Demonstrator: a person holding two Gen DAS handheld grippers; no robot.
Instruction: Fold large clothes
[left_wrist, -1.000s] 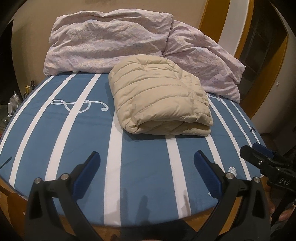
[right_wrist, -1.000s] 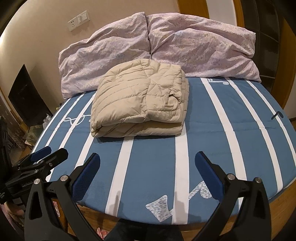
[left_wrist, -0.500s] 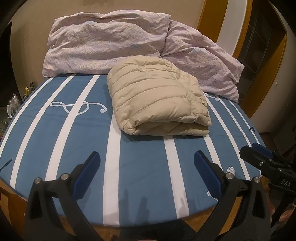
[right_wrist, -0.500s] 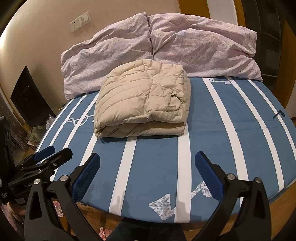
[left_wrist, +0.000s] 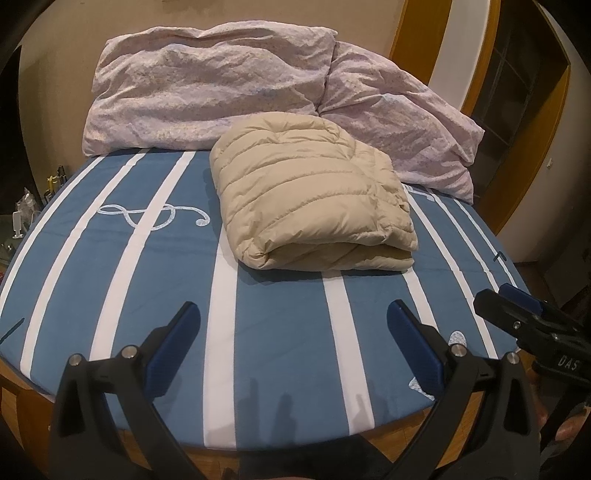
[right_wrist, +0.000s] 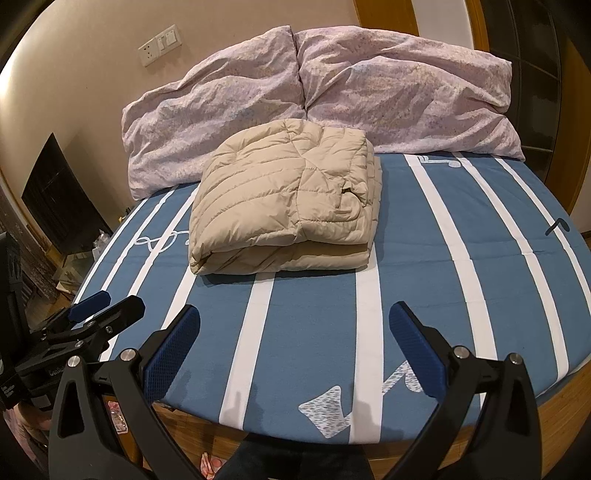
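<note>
Jacket, beige and quilted, lies folded into a thick bundle on the blue striped bed, just in front of two lilac pillows. Left gripper and right gripper hover near the bed's front edge, both spread wide and empty.

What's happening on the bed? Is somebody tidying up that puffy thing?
A person is holding two grabber tools, one in each hand. The puffy beige jacket lies folded into a neat bundle on the blue striped bed, just in front of two pink pillows. Neither tool is touching it: the left gripper and the right gripper are both open and empty, near the foot of the bed. The folding looks finished.
</note>
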